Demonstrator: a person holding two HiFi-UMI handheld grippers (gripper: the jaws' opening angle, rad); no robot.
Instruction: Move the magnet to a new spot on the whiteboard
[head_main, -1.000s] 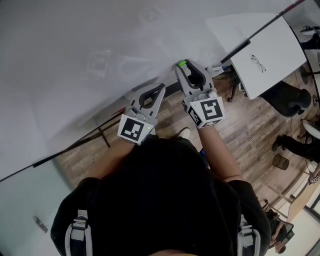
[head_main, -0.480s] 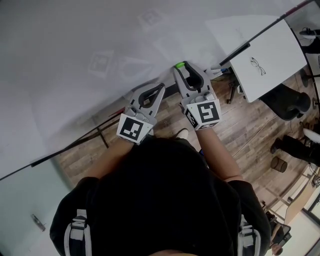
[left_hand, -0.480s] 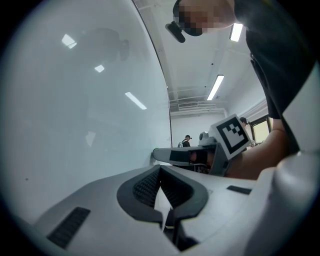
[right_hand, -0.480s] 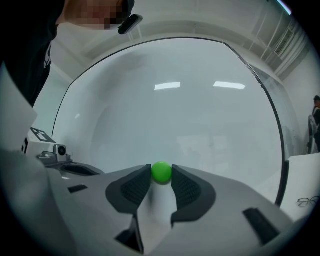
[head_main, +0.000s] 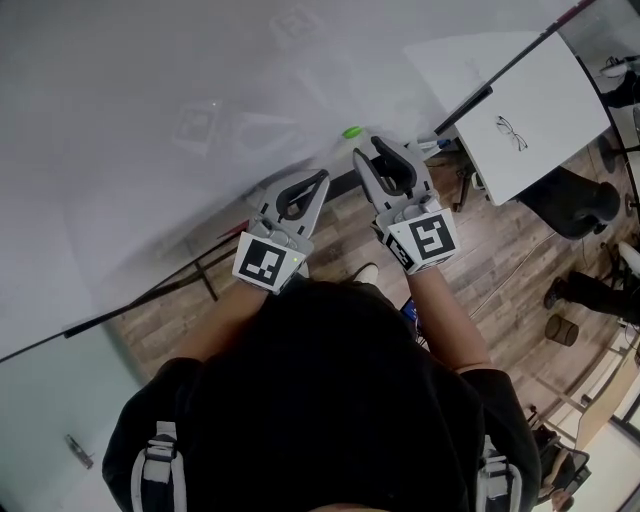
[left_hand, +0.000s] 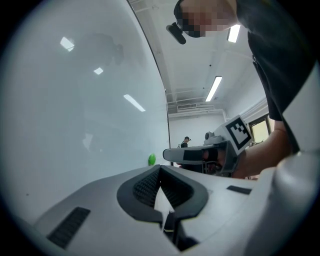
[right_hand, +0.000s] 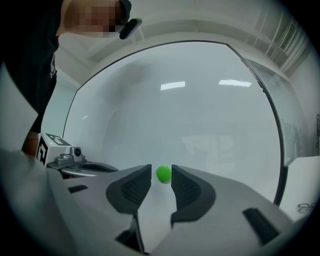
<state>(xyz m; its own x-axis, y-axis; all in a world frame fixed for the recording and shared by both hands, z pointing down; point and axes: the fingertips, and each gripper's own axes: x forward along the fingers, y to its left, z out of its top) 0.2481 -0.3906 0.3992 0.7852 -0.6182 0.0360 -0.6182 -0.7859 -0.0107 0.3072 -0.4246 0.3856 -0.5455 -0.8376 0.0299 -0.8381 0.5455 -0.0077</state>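
Note:
A small green magnet (head_main: 352, 132) sticks to the whiteboard (head_main: 150, 100) near its lower edge. My right gripper (head_main: 368, 148) is just short of it, open, with nothing between its fingers. In the right gripper view the magnet (right_hand: 163, 173) shows on the board beyond the gap of the right gripper (right_hand: 160, 168), apart from both pads. My left gripper (head_main: 322, 175) hangs to the left, shut and empty, off the board. In the left gripper view its tips (left_hand: 160, 169) meet, with the magnet (left_hand: 152, 159) and the right gripper (left_hand: 172, 156) ahead.
A white desk (head_main: 560, 90) with a pair of glasses (head_main: 516, 127) stands at the right over a wooden floor (head_main: 480, 260). The board's dark stand legs (head_main: 205, 272) run below its edge. A dark chair (head_main: 580, 200) sits further right.
My right gripper was shut on the green magnet at the board; it has let go and drawn back. The magnet stays on the whiteboard. The left gripper has hardly moved.

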